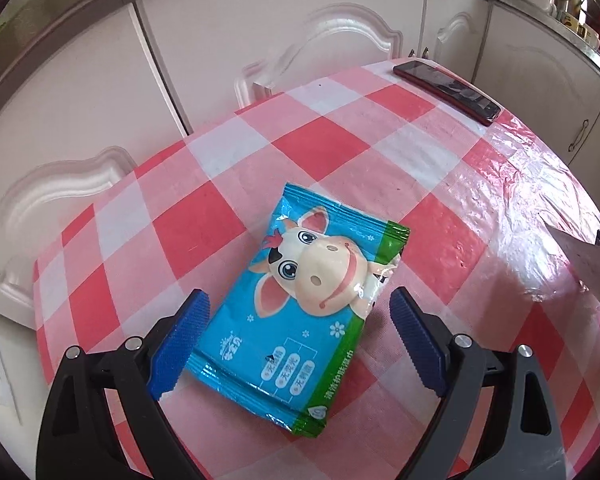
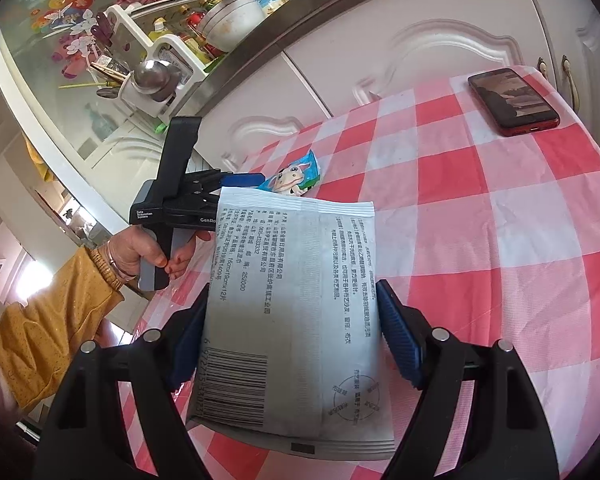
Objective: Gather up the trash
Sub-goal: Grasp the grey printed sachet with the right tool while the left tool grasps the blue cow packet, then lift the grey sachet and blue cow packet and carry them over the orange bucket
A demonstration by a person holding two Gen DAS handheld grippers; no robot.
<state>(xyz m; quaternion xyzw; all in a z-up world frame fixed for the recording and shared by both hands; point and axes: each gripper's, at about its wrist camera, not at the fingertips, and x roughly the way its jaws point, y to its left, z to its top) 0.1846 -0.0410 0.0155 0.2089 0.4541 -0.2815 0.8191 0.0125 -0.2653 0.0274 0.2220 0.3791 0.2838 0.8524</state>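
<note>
Blue cow-print foil wipes packet (image 1: 306, 312) flat on red-checked tablecloth (image 1: 340, 136) | long axis running away between wide-open left gripper (image 1: 300, 336) | right gripper (image 2: 290, 332) clamps grey printed pouch (image 2: 296, 320), farther off.

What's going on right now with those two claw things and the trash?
Left gripper jaws open, straddling the blue cow wet-wipes packet on the checkered tablecloth. Right gripper shut on a grey printed packet. Red phone far off, not blocking.
</note>
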